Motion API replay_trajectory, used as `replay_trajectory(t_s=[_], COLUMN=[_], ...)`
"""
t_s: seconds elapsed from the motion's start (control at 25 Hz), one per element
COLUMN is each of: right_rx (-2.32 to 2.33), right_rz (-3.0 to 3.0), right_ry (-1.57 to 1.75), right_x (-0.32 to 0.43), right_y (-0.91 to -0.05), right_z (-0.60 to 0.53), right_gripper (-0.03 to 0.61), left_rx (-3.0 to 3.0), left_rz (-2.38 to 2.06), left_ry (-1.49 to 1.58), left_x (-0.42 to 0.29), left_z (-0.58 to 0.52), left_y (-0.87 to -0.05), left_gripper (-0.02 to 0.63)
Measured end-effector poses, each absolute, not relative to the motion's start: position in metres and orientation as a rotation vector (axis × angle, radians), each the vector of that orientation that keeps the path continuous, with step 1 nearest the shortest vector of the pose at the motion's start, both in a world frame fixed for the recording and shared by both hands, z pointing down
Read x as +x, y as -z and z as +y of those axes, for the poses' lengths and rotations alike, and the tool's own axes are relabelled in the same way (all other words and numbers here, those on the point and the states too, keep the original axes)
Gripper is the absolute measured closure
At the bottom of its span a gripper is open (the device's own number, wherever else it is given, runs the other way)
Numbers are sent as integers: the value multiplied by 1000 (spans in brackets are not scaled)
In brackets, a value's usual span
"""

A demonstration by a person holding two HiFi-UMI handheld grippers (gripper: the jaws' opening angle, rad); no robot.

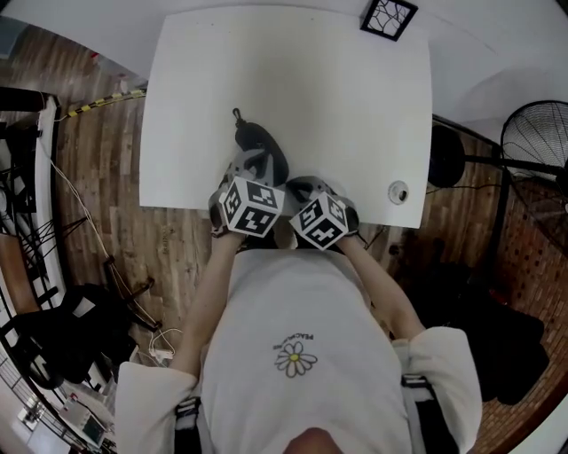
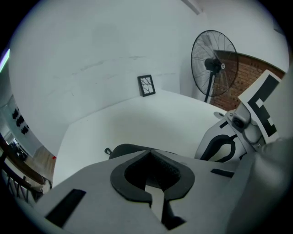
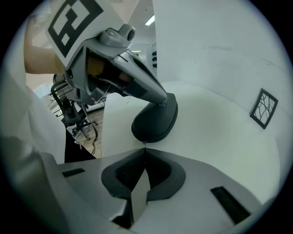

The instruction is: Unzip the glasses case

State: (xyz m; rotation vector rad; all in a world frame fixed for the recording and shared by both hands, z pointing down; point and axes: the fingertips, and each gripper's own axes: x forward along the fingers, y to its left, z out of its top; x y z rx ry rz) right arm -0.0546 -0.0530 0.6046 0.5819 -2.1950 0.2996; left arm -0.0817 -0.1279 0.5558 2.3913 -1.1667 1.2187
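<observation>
White rectangular table stands on a brown wood-plank floor. The person stands at its near edge with a gripper in each hand.

Dark, rounded, soft-shell glasses case lies on the table near the near edge, left of centre. Its long axis runs away from the person. A small cord loop sticks out of its far end. The case looks closed in both gripper views.

Left gripper: jaws together, pads meeting at the tips. The right gripper view shows those tips down on the top of the case. Whether any of the shell is pinched cannot be made out.

Right gripper: jaws fully together. A thin zip pull at the case's near end runs straight into the closed tips and is pinched there. This gripper sits just right of the left one, and their marker cubes are side by side over the table's near edge.

Also on the table are a black-framed square card with a crackle pattern at the far right corner and a small round fitting near the right near corner. A black standing fan stands off to the table's right.
</observation>
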Motion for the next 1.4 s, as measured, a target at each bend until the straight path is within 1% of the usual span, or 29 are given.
replay_trajectory(t_s=[0.32, 0.6, 0.84, 1.2, 1.32, 1.4], right_rx=[599, 541, 406, 327, 397, 575], right_rz=[-2120, -2122, -2135, -2140, -2135, -2124], right_ry=[-216, -96, 40, 100, 88, 24], right_x=[-45, -41, -57, -83, -82, -67], right_y=[-604, -604, -602, -597, -594, -587], right_z=[-71, -109, -149, -184, -187, -200], right_gripper=[571, 571, 571, 571, 571, 571], left_rx=[2399, 2390, 2379, 2365, 2339, 2327], left_rz=[-1158, -1144, -1160, -1153, -1114, -1128], left_ry=[-1225, -1207, -1178, -1140, -1168, -1182], left_x=[-83, -78, -77, -80, -84, -88], left_z=[-129, -130, -133, -135, -137, -143], left_y=[-558, -562, -561, -556, -556, -551], left_gripper=[603, 603, 603, 603, 601, 601])
